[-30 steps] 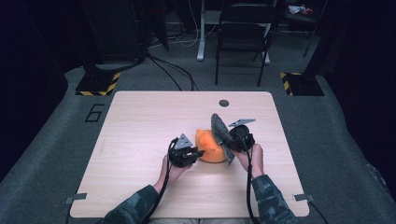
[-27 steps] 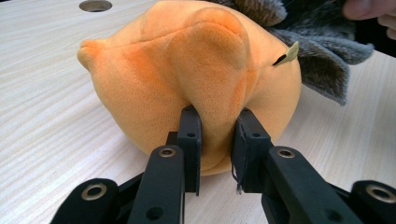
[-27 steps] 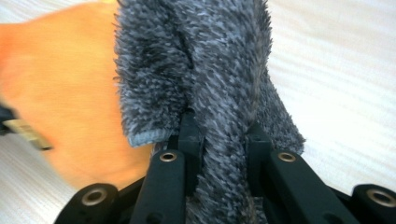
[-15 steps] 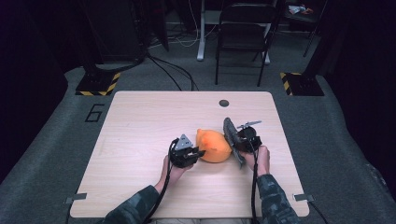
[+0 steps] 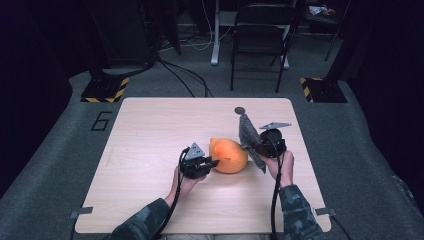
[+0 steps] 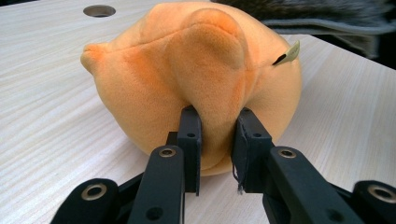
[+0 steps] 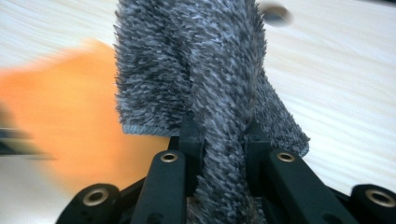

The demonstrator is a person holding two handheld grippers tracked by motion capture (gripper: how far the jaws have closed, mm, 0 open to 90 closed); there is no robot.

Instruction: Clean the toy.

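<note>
Table from the high view carries one orange plush toy near its middle, long axis running left to right, and one grey cloth standing up beside it. The left gripper touches the toy's left end; the right gripper holds the cloth, which now stands higher and farther right, clear of the toy, than half a second ago.

In the left gripper view, the jaws pinch a fold of the toy.

In the right gripper view, the jaws clamp the cloth, which rises upright between them.
</note>
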